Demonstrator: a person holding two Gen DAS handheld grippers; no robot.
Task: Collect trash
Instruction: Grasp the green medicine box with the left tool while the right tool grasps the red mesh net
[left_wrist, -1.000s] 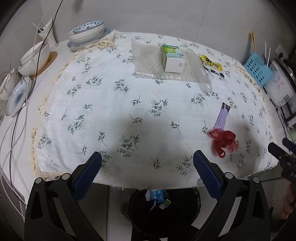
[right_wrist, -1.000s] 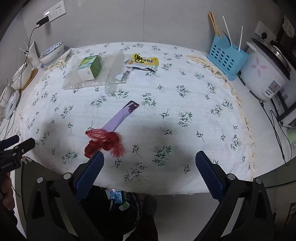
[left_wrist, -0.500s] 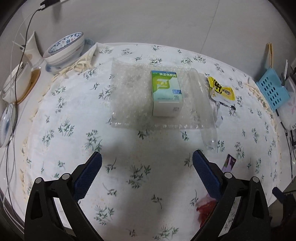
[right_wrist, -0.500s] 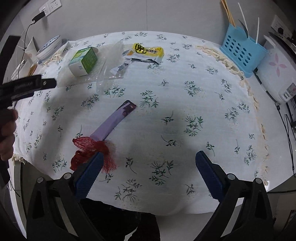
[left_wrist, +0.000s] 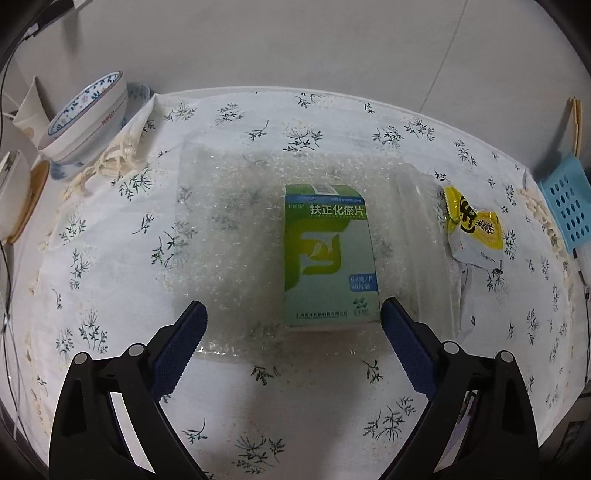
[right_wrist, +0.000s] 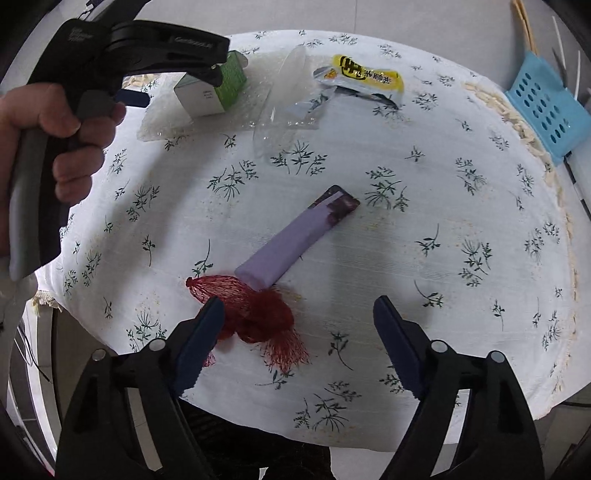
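Left wrist view: the left gripper (left_wrist: 291, 319) is seen closing, nothing pinched yet, above the green box (left_wrist: 328, 254) on the bubble wrap (left_wrist: 229, 236). The right gripper (right_wrist: 297, 317) is also closing, empty, over the red net (right_wrist: 251, 310). All trash is still left on the table.

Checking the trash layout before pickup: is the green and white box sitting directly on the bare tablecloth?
No, the green and white box lies on a sheet of bubble wrap spread over the tablecloth.

One green-and-white medicine box (left_wrist: 328, 258); one bubble-wrap sheet (left_wrist: 229, 236); one yellow snack packet (left_wrist: 474, 230); one purple tube (right_wrist: 295, 238); one red mesh net (right_wrist: 251, 310); one blue basket (right_wrist: 546, 107); two hand-held grippers (left_wrist: 293, 325) (right_wrist: 297, 319).
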